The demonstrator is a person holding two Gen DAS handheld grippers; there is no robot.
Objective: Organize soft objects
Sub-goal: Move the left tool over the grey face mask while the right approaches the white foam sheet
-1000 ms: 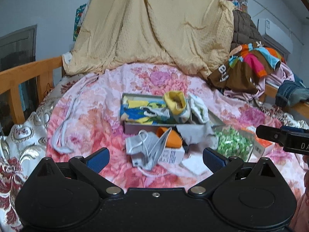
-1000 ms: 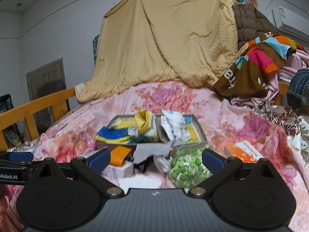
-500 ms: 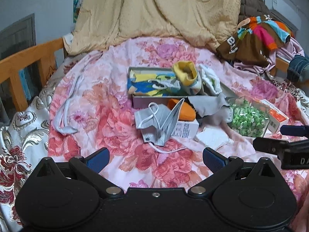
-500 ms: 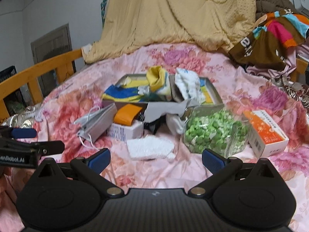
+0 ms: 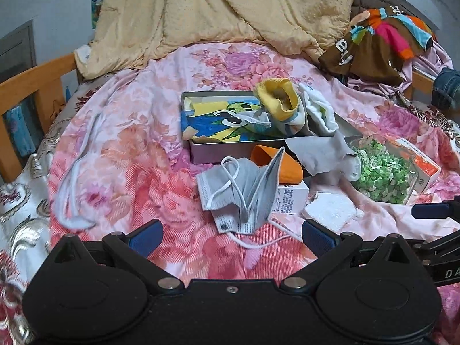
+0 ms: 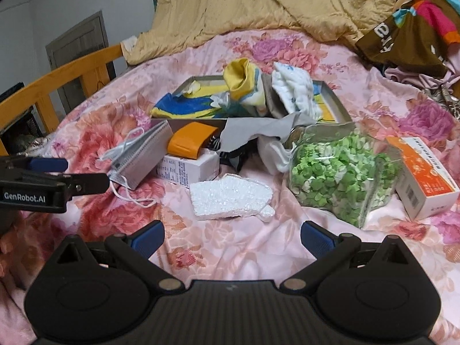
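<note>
Both grippers are held low over the bed, jaws apart and empty, ahead of a first pick.

The box (image 5: 201,155) serves as the landmark: socks (image 5: 277,106) and a cloth (image 5: 319,109) are already heaped in it, presumably as the collecting place. Just in front of the box, a grey mask (image 5: 241,192) is propped against a carton (image 5: 290,198), and the left gripper (image 5: 230,233) is lined up on it. The right gripper (image 6: 231,234) is aimed at the foam piece (image 6: 230,198) lying nearer than the carton, right of the mask. A bag (image 6: 342,169) of green bits sits right of the box. The mask's loose ear loops are judged likely to snag.
</note>
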